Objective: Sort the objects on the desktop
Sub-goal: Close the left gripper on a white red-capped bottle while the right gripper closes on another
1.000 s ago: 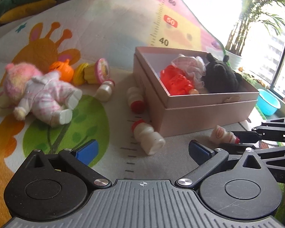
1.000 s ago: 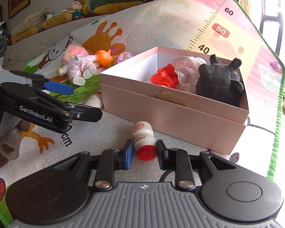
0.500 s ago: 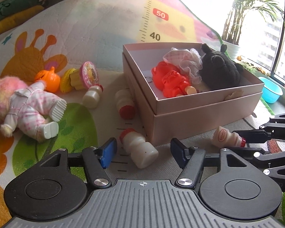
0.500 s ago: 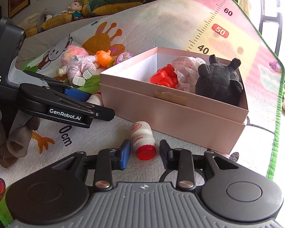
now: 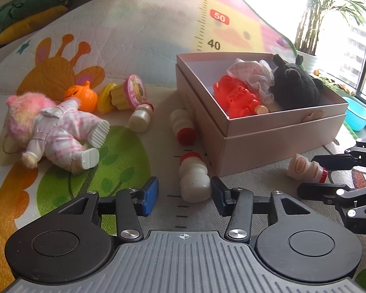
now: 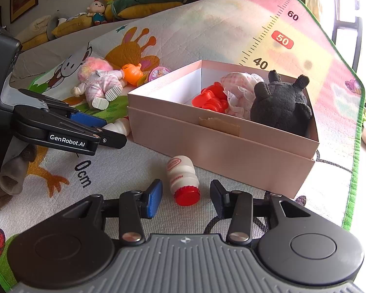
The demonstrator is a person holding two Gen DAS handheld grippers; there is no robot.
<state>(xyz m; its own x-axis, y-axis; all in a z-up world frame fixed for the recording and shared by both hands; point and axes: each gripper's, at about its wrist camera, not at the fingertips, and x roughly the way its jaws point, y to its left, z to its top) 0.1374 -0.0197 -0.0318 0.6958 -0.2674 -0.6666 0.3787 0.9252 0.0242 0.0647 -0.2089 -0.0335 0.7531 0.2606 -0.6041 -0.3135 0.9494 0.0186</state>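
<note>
A white bottle with a red cap lies on the play mat between the fingers of my left gripper. Its jaws are closing; the right pad is at the bottle, while the left pad still stands clear of it. A second red-capped bottle lies loose between the open fingers of my right gripper, just in front of the pink box. The left wrist view shows that bottle and the right gripper at the right edge. The left gripper reaches in from the left of the right wrist view.
The box holds a red toy, a lace-dressed doll and a black plush. On the mat lie two more bottles, a pink doll, an orange pumpkin and a yellow cup toy. A blue bowl sits beyond.
My left gripper came forward around the near bottle and its jaws narrowed. My right gripper opened and let go of its bottle, which now lies on the mat.
</note>
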